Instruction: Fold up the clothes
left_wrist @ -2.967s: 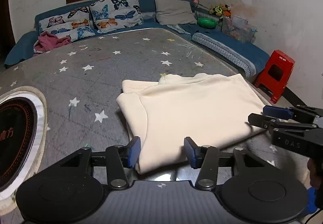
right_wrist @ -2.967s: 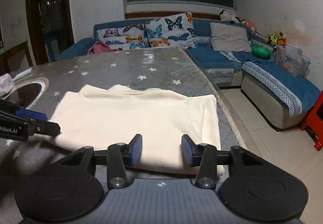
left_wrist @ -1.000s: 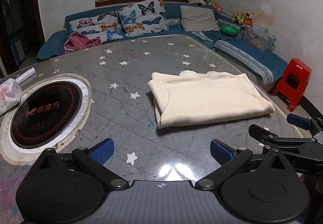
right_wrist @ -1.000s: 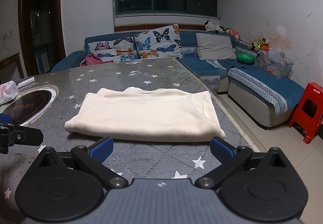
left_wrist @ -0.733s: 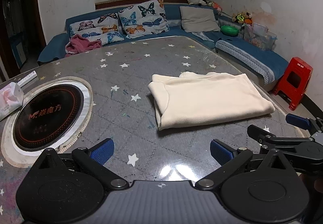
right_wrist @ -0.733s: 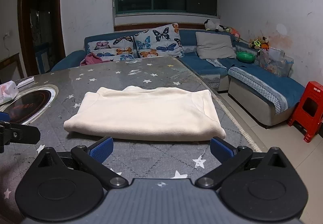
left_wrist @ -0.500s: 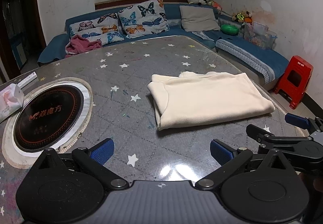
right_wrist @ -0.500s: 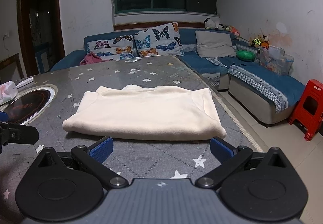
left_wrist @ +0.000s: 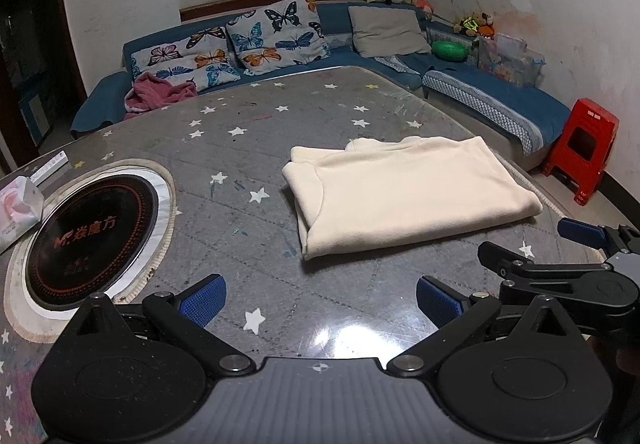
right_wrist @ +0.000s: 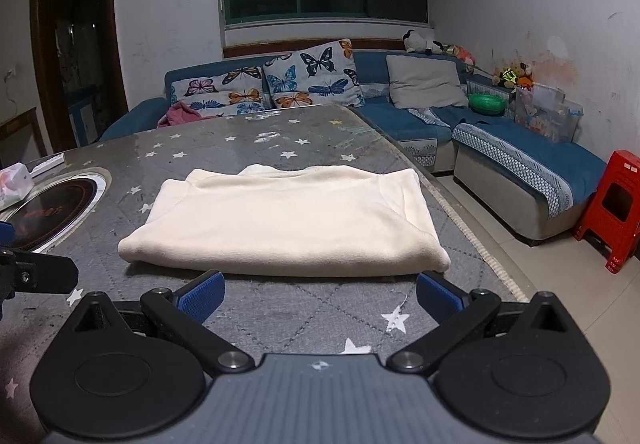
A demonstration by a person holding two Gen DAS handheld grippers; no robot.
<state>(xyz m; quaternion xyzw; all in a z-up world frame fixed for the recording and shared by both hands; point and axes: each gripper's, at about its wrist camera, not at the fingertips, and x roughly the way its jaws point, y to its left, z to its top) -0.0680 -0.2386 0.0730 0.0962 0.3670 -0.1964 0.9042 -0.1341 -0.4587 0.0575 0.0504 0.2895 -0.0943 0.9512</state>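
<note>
A cream garment (left_wrist: 404, 191) lies folded into a flat rectangle on the grey star-patterned table (left_wrist: 248, 147); the right wrist view shows the garment (right_wrist: 288, 219) straight ahead. My left gripper (left_wrist: 320, 298) is open and empty, held back from the garment's near left corner. My right gripper (right_wrist: 318, 294) is open too, just short of the garment's near folded edge. The right gripper (left_wrist: 560, 244) also shows at the right edge of the left wrist view, and a left finger (right_wrist: 36, 276) pokes in at the left of the right wrist view.
A round induction hob (left_wrist: 84, 232) is set into the table on the left, with a tissue pack (left_wrist: 18, 207) beside it. A blue sofa (left_wrist: 492, 99) with butterfly cushions wraps the far and right sides. A red stool (left_wrist: 582, 147) stands on the floor at right.
Three seconds ago both grippers were narrowly spread at the garment's near edge; both have since opened wide and pulled back. Over the last second they only drifted slightly.
</note>
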